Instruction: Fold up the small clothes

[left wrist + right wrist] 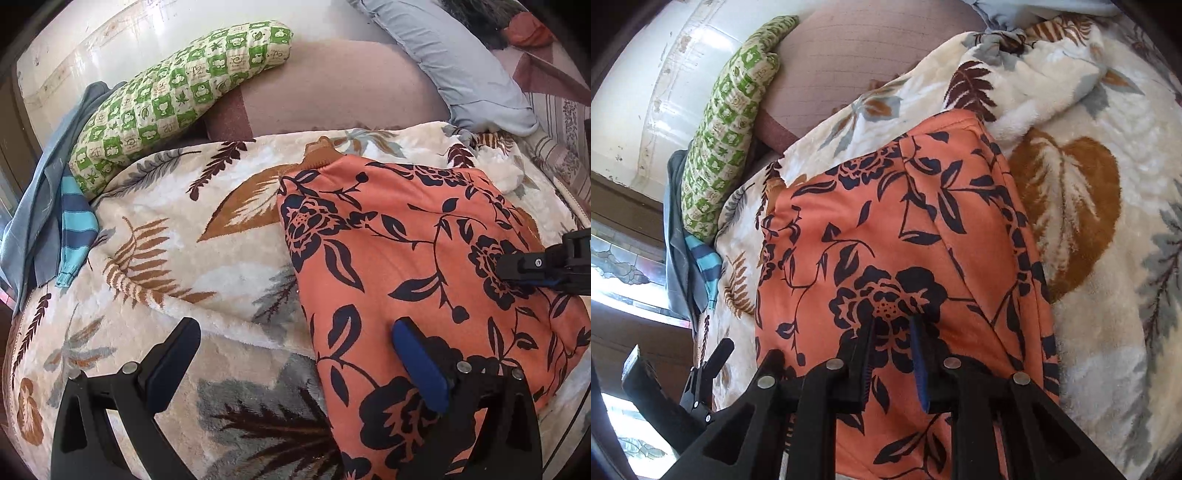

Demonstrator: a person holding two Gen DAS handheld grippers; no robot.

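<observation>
Garment: orange floral garment [406,236] lies spread on the leaf-print blanket [166,229] covering the bed, at 3 o'clock in the left wrist view, flat enough for folding.
Left gripper [295,354]: jaws released wide, straddling the garment's left edge, probably ready to pinch it.
Right gripper [892,332]: jaws nearly clenched over the cloth; whether fabric is pinched, cannot tell.
Green checked pillow [177,99]: 11 o'clock, well apart.
</observation>
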